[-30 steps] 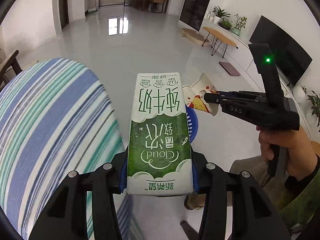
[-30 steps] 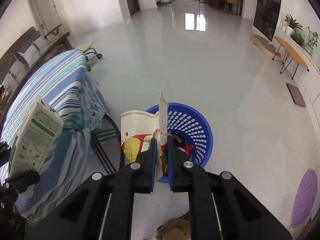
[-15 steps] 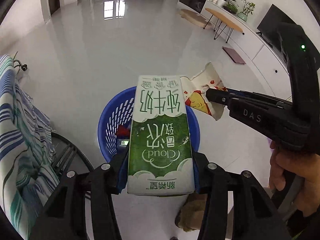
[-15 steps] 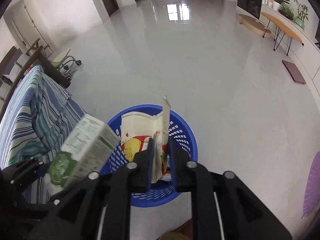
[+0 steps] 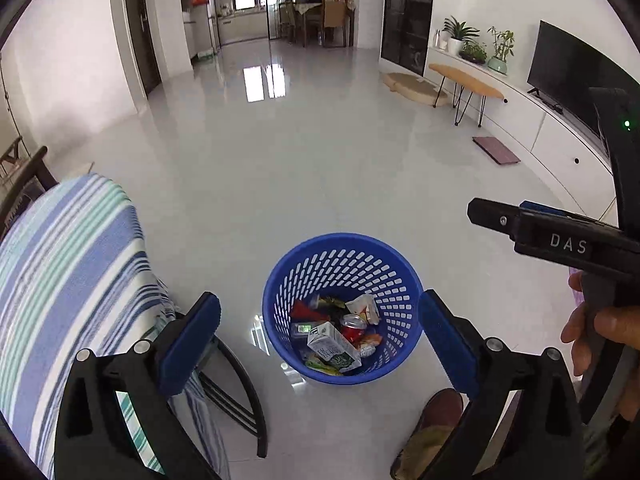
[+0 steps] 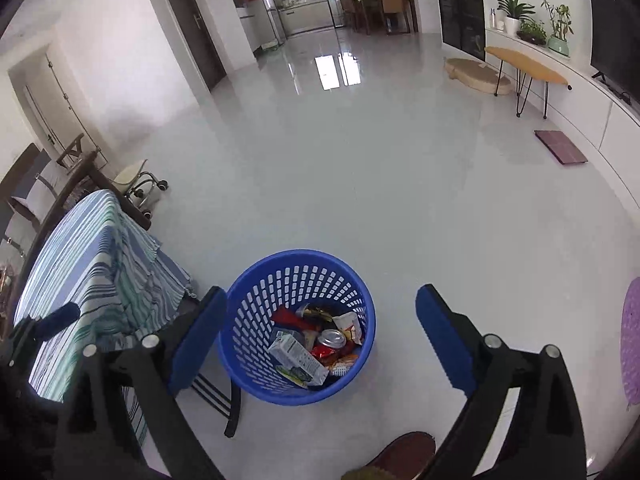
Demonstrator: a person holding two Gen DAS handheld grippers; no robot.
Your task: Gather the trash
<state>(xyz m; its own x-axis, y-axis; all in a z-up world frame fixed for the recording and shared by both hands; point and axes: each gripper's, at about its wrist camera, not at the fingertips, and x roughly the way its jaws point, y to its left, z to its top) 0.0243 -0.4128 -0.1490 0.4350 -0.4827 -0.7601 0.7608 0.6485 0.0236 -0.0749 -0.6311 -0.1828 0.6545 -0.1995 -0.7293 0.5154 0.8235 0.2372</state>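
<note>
Left wrist view shows the striped surface [image 5: 68,264] at left and the blue basket [image 5: 404,280] on the floor beside it, with the green-white milk carton [image 5: 332,347], a red can [image 5: 352,326] and wrappers inside. Left gripper [image 5: 320,340] has its jaws wide apart and empty above the basket. Right gripper [image 6: 322,332] is equally spread with nothing between the pads, and its side carries the letters "DAS" [image 5: 568,243].

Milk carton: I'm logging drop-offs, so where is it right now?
In both wrist views the milk carton lies inside the blue basket on the floor, beside a red can among wrappers, right of the striped tablecloth.
</note>
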